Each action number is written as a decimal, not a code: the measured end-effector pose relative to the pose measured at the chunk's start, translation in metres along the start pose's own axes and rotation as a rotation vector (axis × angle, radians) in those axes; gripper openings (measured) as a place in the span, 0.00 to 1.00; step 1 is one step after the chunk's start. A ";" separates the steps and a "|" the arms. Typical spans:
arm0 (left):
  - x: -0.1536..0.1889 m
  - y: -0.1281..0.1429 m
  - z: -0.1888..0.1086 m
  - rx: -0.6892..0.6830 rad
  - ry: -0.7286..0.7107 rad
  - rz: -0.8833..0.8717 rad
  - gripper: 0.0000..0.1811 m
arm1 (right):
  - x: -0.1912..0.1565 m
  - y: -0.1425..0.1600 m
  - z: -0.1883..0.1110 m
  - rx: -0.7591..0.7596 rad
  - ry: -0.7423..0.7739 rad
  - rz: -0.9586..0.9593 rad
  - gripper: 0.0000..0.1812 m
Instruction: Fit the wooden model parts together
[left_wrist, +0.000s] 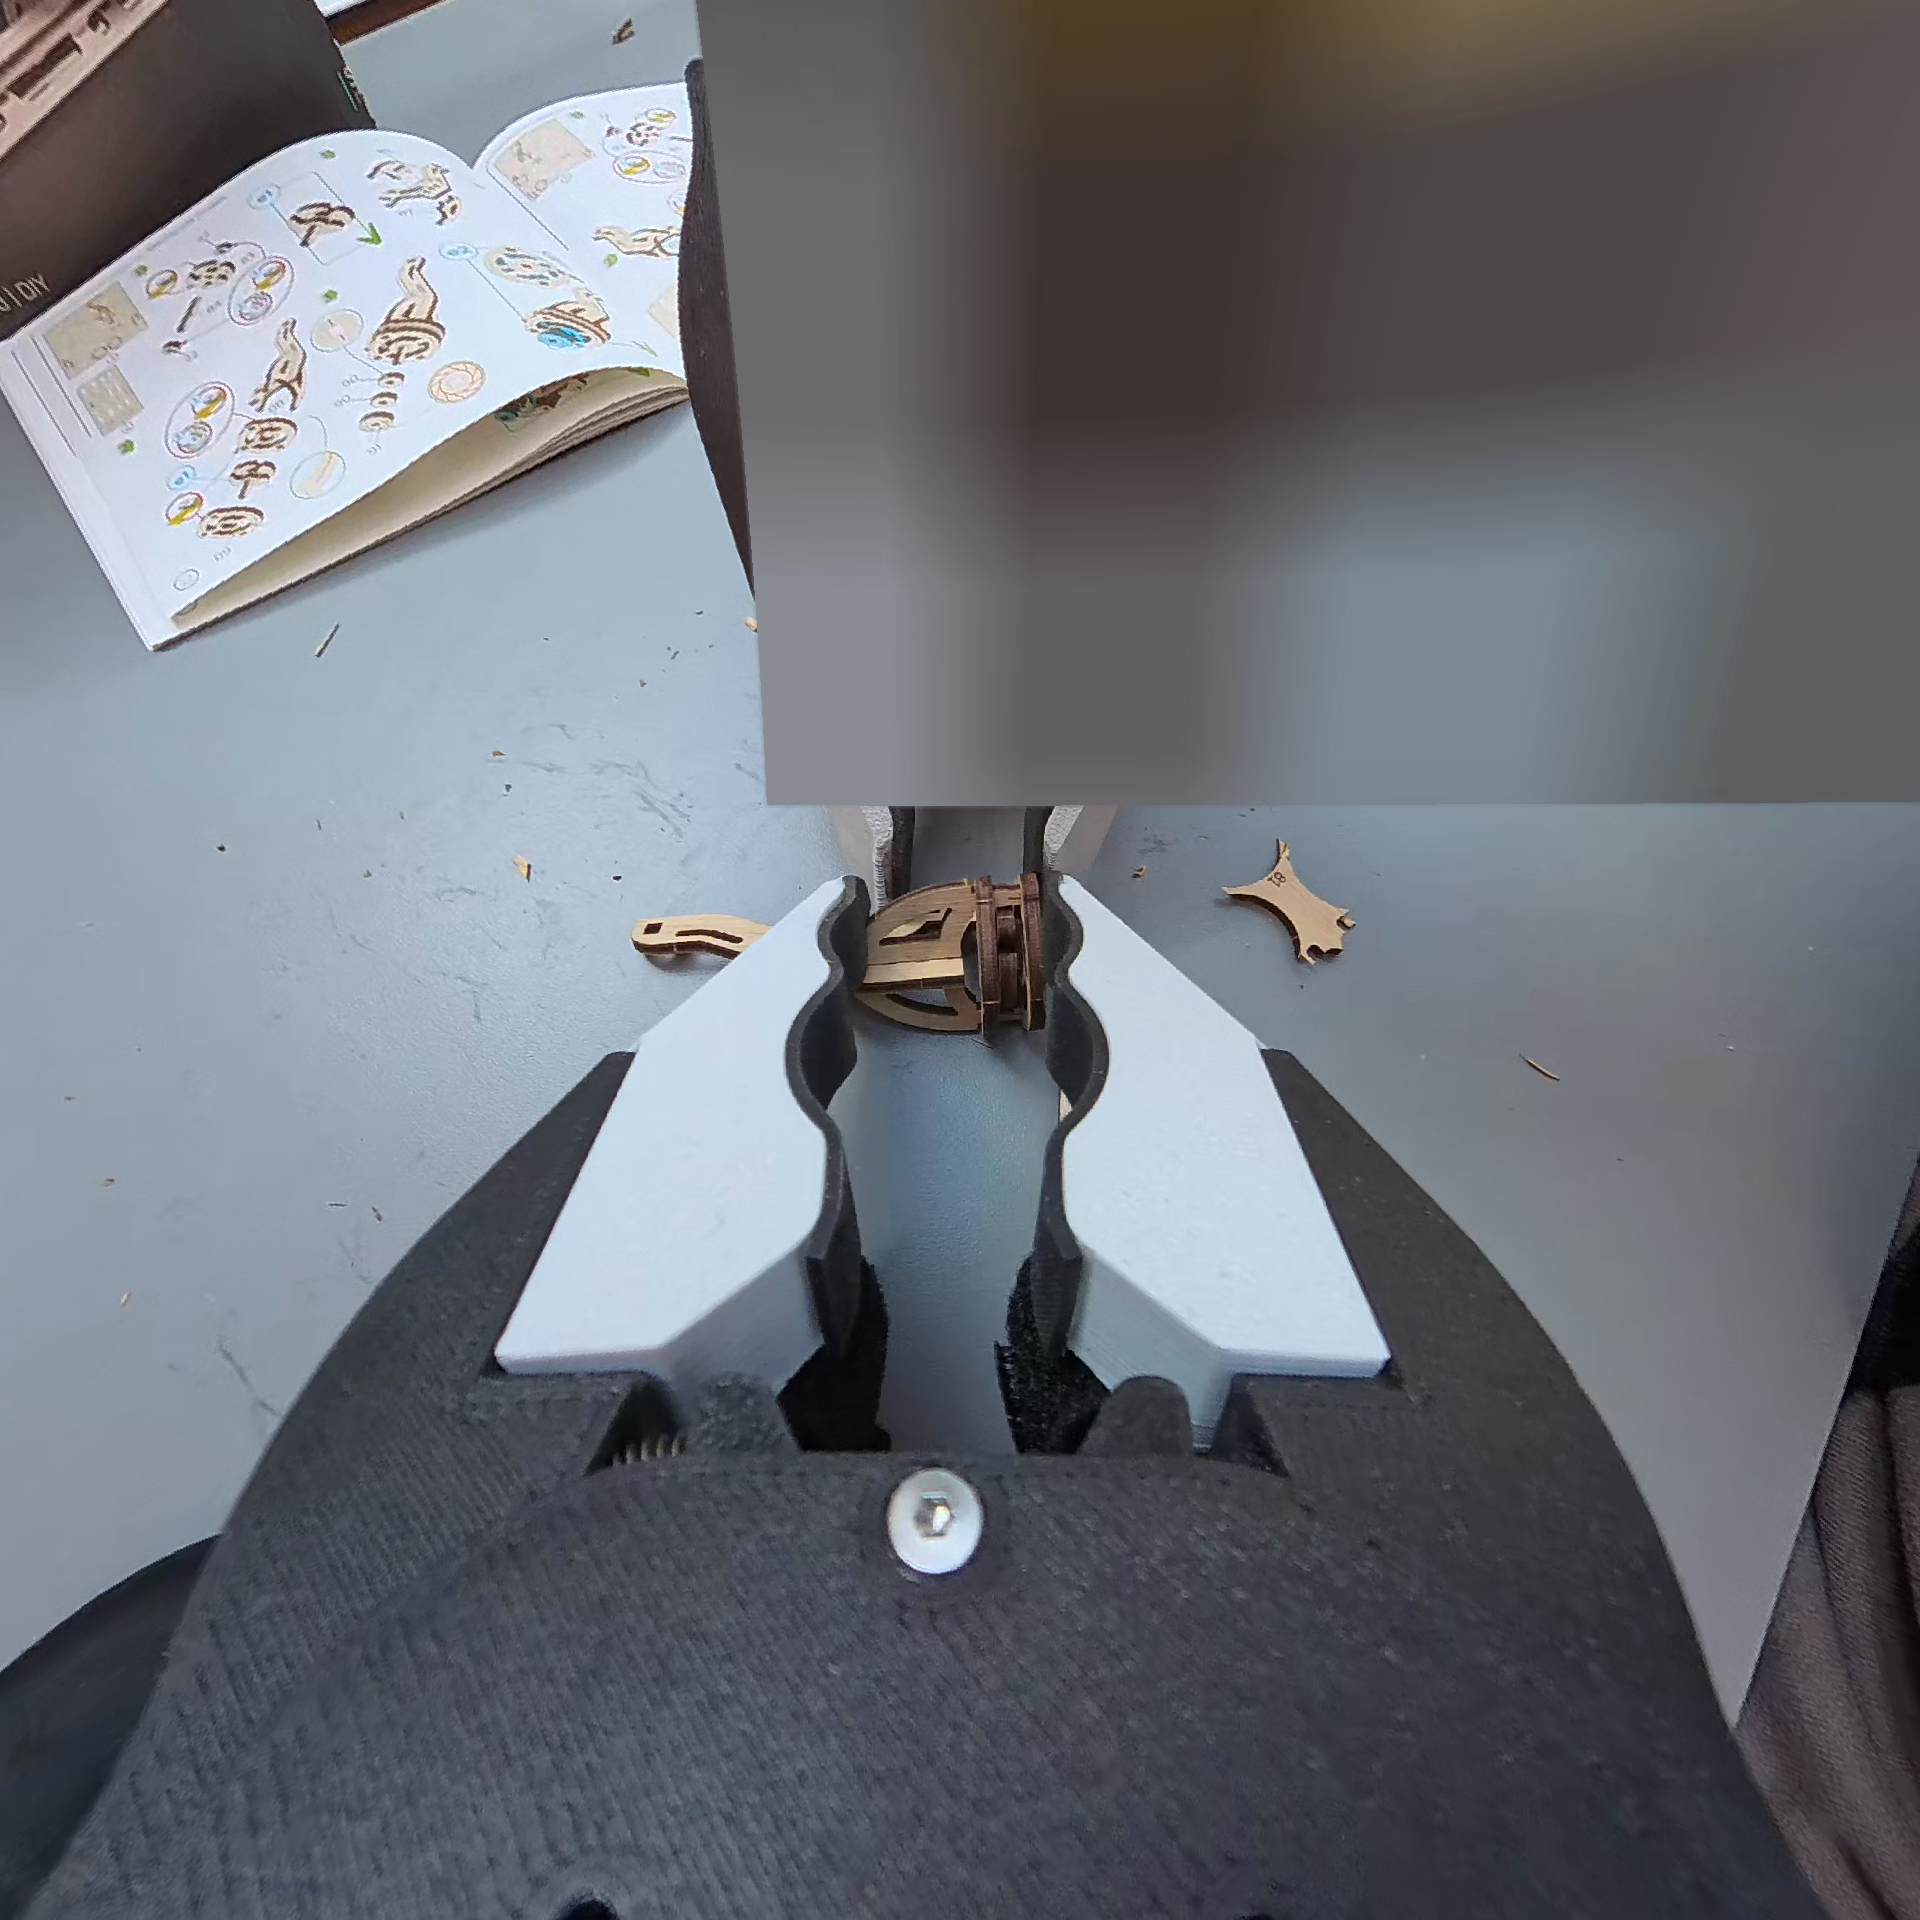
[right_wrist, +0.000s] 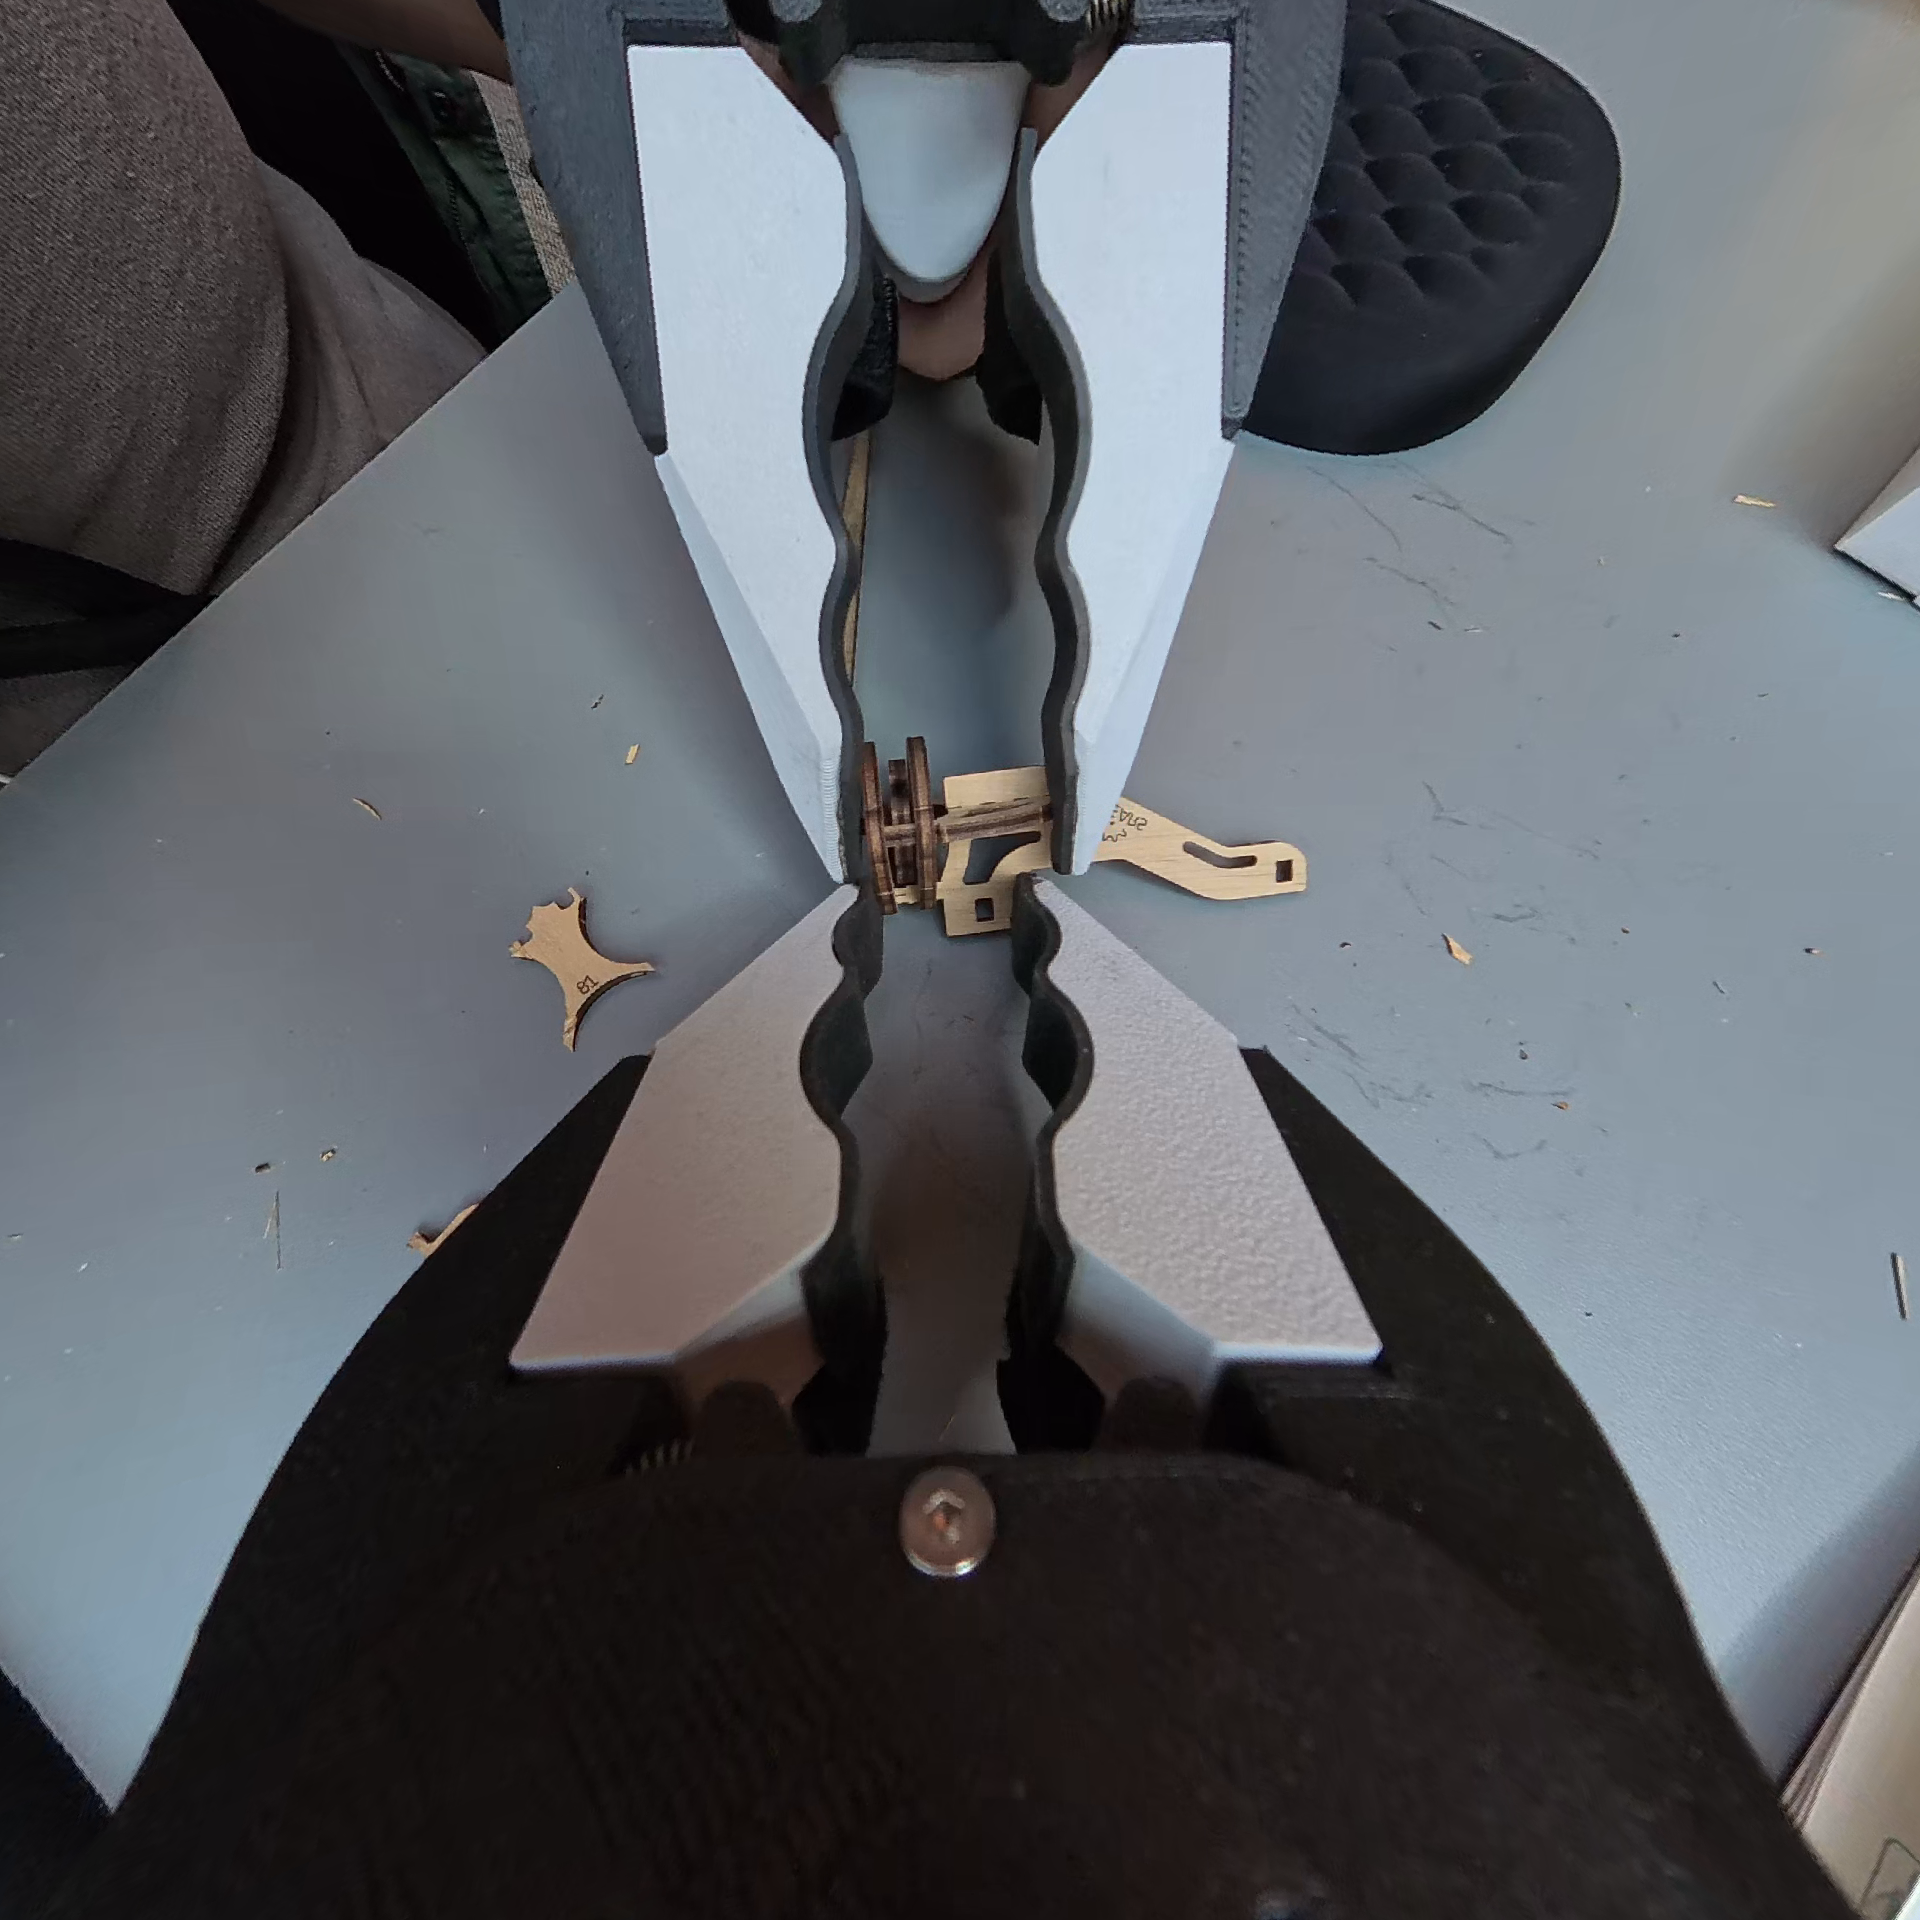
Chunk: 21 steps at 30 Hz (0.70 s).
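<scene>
Left of the small part-built wooden model of pale and dark laser-cut plywood pieces (right_wrist: 940, 836), a flat pale wooden offcut with curved horns (right_wrist: 575, 961) lay loose on the grey tabletop (right_wrist: 312, 727). The model itself sat at the table's middle, caught between the fingertips of the left gripper (right_wrist: 956, 831), which reached in from the far side with its jaws narrowed onto it. The right gripper (right_wrist: 940, 904), white-fingered with wavy black pads, met the model from the near side, its tips just touching the model's lower edge, jaws partly spread; whether it truly gripped could not be told. Right of the model, a long flat pale wooden arm piece with a slot (right_wrist: 1205, 857) lay on the table, and farther right-back a black dimpled cushion (right_wrist: 1444, 229).
</scene>
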<state>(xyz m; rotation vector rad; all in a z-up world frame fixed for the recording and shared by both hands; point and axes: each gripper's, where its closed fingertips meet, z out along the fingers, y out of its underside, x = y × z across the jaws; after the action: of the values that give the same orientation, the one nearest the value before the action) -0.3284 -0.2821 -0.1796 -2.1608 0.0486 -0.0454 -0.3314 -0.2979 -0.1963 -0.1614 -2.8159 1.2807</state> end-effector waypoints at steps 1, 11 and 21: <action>0.000 0.000 0.000 0.000 -0.004 0.004 0.18 | 0.000 0.000 0.000 0.001 -0.001 0.000 0.14; 0.001 -0.001 0.000 0.007 0.000 -0.002 0.18 | 0.000 0.000 0.000 0.006 -0.002 -0.011 0.14; 0.002 -0.002 0.000 0.013 0.006 -0.021 0.16 | 0.000 -0.001 0.000 0.006 0.004 -0.025 0.13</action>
<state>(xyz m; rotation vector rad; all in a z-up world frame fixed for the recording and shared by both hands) -0.3268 -0.2815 -0.1780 -2.1483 0.0296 -0.0641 -0.3314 -0.2984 -0.1959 -0.1276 -2.8013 1.2830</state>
